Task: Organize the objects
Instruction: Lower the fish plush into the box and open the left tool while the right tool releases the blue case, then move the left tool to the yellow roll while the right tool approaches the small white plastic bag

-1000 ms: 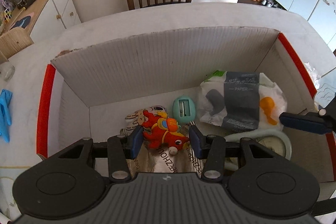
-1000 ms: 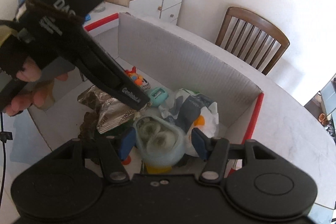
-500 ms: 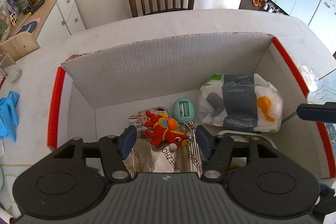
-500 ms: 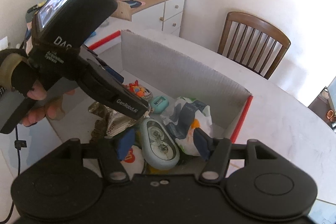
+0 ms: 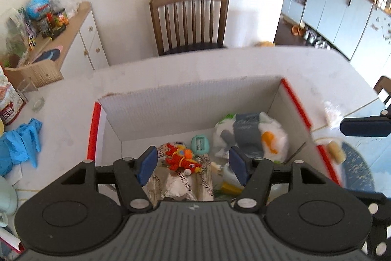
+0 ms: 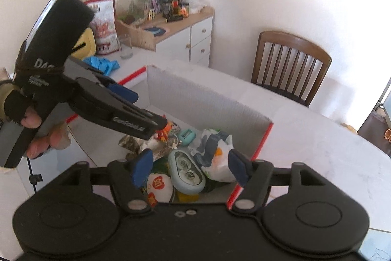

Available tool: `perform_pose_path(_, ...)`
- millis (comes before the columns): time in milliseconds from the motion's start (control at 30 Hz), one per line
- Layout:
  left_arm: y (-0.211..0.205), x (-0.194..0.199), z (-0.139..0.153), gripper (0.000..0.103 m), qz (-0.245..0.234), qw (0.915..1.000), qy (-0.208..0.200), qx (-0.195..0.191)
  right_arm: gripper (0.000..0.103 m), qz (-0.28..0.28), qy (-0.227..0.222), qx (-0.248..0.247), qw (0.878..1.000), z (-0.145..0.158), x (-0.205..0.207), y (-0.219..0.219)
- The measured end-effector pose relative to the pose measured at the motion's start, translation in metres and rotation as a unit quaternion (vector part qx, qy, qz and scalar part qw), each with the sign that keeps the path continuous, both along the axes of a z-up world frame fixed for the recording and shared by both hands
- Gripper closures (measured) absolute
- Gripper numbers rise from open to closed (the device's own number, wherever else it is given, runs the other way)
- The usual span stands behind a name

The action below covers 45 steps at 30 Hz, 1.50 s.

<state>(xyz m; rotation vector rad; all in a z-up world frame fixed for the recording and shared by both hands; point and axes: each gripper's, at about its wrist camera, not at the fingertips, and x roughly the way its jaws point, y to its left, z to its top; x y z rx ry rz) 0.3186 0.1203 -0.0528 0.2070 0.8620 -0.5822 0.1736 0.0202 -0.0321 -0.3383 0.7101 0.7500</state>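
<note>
Hovering above the cardboard box (image 5: 185, 111), the left gripper (image 5: 193, 164) and right gripper (image 6: 189, 166) both gape wide, holding nothing. Below them lie a red dragon toy (image 5: 182, 159), a teal clock (image 6: 187, 170) and a tissue pack (image 5: 254, 136); beyond stands a wooden chair (image 5: 189, 18).

Left gripper (image 5: 193, 164) held level, jaws wide apart, nothing between the pads. Right gripper (image 6: 189, 168) same: jaws spread, empty. Gloved left hand (image 6: 27, 119) wraps the left gripper's handle, fingertips bare.
</note>
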Motion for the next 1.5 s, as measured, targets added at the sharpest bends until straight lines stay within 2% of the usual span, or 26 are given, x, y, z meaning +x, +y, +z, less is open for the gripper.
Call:
perform_pose_path(67,0.000,-0.007,0.009,0.035,0.003,0.9999,-0.009,-0.008,0.035,0.001,-0.003,0.008,1.000,0.008,-0.002,-0.007)
perform_pose_path(233,0.002,-0.025,0.030,0.034,0.014,0.9991,-0.023,-0.032,0.032,0.003,-0.008,0.020,1.000,0.026,-0.012,-0.026)
perform_pose_path(400,-0.004,-0.047,0.048,0.025,0.016,0.9980,-0.040,-0.046,0.027,0.002,-0.010,0.030,1.000,0.040,-0.020,-0.050)
perform_pose_path(767,-0.044,-0.095,0.061,0.019,0.018,0.9960,-0.049,-0.072,0.008,-0.016,-0.023,0.055,0.998,0.058,-0.022,-0.113)
perform_pose_path(1133,-0.114,-0.129,0.050,0.016,0.015,0.9941,-0.044,-0.098,0.005,-0.032,-0.017,0.061,0.998,0.043,0.010,-0.190)
perform_pose_path(1267,-0.138,-0.139,0.044,0.005,0.010,0.9934,-0.042,-0.106,0.005,-0.038,-0.013,0.055,0.998,0.032,0.024,-0.215)
perform_pose_path(1500,-0.169,-0.150,0.022,0.001,0.003,0.9939,-0.032,-0.105,0.005,-0.041,-0.023,0.029,0.999,0.009,0.044,-0.249)
